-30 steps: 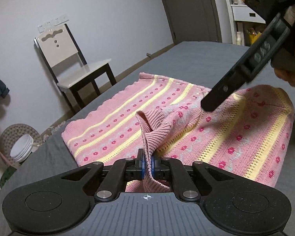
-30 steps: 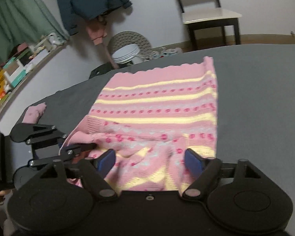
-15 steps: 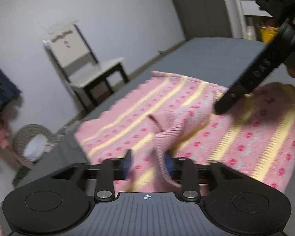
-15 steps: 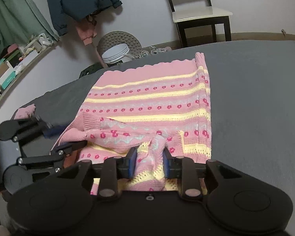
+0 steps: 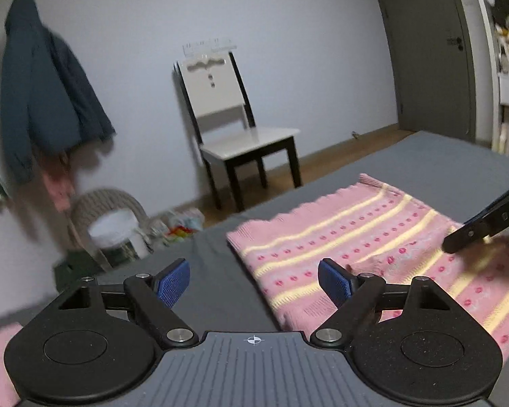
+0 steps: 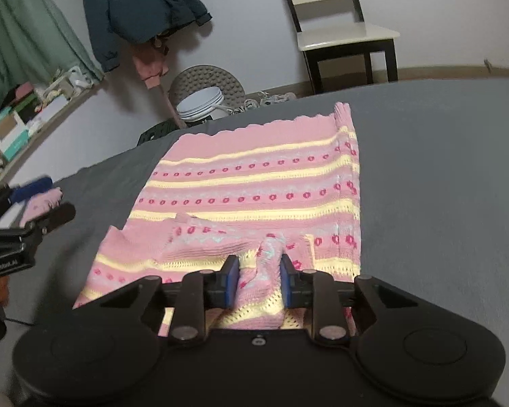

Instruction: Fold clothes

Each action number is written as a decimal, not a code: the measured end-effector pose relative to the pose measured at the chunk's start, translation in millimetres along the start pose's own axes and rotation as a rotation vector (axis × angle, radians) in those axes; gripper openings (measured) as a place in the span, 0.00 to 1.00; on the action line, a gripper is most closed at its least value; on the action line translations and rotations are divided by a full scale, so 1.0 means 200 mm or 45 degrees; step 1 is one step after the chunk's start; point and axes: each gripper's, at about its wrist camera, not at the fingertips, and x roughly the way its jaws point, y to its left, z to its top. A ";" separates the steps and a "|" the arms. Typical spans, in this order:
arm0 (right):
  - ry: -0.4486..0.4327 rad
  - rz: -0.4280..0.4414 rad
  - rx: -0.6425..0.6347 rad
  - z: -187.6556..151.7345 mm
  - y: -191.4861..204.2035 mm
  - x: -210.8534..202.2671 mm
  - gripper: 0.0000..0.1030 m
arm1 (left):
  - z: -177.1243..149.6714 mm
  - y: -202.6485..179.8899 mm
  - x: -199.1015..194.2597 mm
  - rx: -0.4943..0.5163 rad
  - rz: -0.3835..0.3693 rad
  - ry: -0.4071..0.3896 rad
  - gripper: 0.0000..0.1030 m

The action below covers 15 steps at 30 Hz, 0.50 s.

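Grey bed (image 6: 441, 176) under a pink striped sweater (image 6: 254, 183), spread flat near the chair (image 5: 234, 129). Right hand-held gripper (image 6: 258, 279) clamped on a bunched fold at the sweater's near edge; left hand-held gripper (image 5: 254, 283) spread apart, empty, beside the sweater's left edge. Judged mid-fold: next, probably carrying the pinched edge toward the far hem.

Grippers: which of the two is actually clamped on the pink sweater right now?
The right gripper: its blue pads pinch a bunched ridge of the pink sweater. The left gripper is spread wide, with nothing between its pads.
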 end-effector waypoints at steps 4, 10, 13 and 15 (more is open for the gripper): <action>-0.011 0.021 0.053 0.00 -0.02 -0.01 0.23 | -0.06 0.02 0.06 -0.111 -0.098 0.096 0.81; -0.100 0.011 0.093 0.00 -0.04 -0.06 0.10 | -0.17 -0.04 0.13 -0.144 -0.167 0.164 0.81; -0.093 0.003 0.122 0.00 -0.05 -0.05 0.10 | -0.18 -0.08 0.15 -0.125 -0.155 0.164 0.81; -0.058 -0.024 0.131 0.00 -0.06 -0.02 0.12 | -0.19 -0.08 0.17 -0.159 -0.167 0.157 0.80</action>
